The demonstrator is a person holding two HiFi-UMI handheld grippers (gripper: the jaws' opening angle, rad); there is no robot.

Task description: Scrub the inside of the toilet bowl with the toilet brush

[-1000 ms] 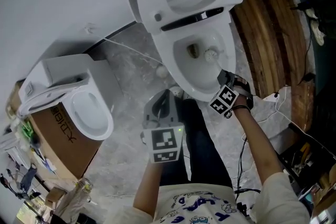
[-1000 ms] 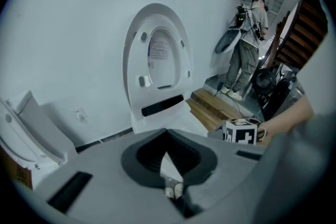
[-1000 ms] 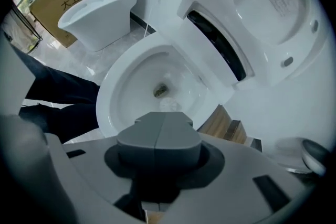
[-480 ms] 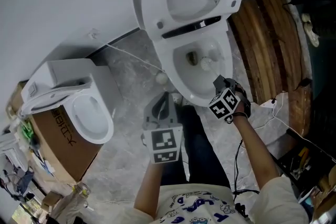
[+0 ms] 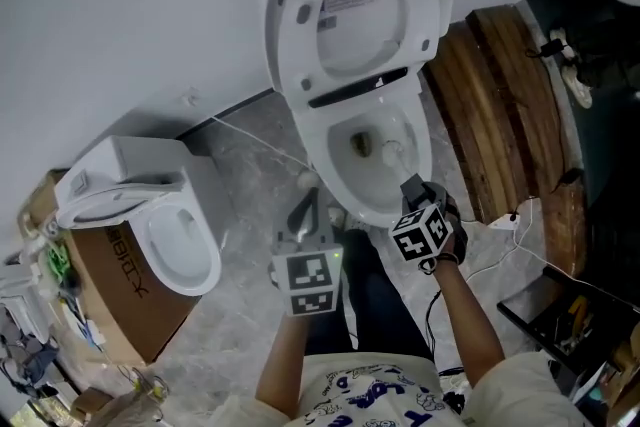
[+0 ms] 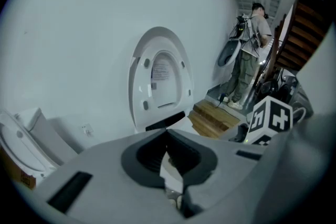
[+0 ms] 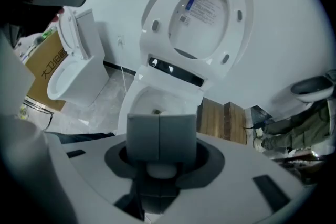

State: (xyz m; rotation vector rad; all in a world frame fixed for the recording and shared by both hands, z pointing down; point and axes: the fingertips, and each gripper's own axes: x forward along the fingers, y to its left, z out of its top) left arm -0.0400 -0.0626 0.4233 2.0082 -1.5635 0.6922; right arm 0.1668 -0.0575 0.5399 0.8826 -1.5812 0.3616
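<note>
The right gripper (image 7: 159,128) has its two grey pads pressed flat together, clamped on the white plastic handle of the toilet brush (image 5: 392,153), whose rounded butt end shows just behind the pads in the right gripper view. In the head view the handle slants from this gripper, at the front lip of the white ceramic toilet bowl (image 5: 330,165), down into the bowl. The brush head lies low inside, just right of the dark drain opening (image 5: 362,145). The oval white lid and seat (image 5: 355,0) stand raised against the pale wall.

The left gripper (image 6: 169,165) is drawn in to a thin slit and holds nothing. It hangs over the grey marbled floor (image 5: 250,155), in front of the bowl and apart from it.

To the left a second white toilet (image 5: 165,225) sits by a brown cardboard box (image 5: 110,285). Brown wooden planks (image 5: 495,105) lie on the right.
</note>
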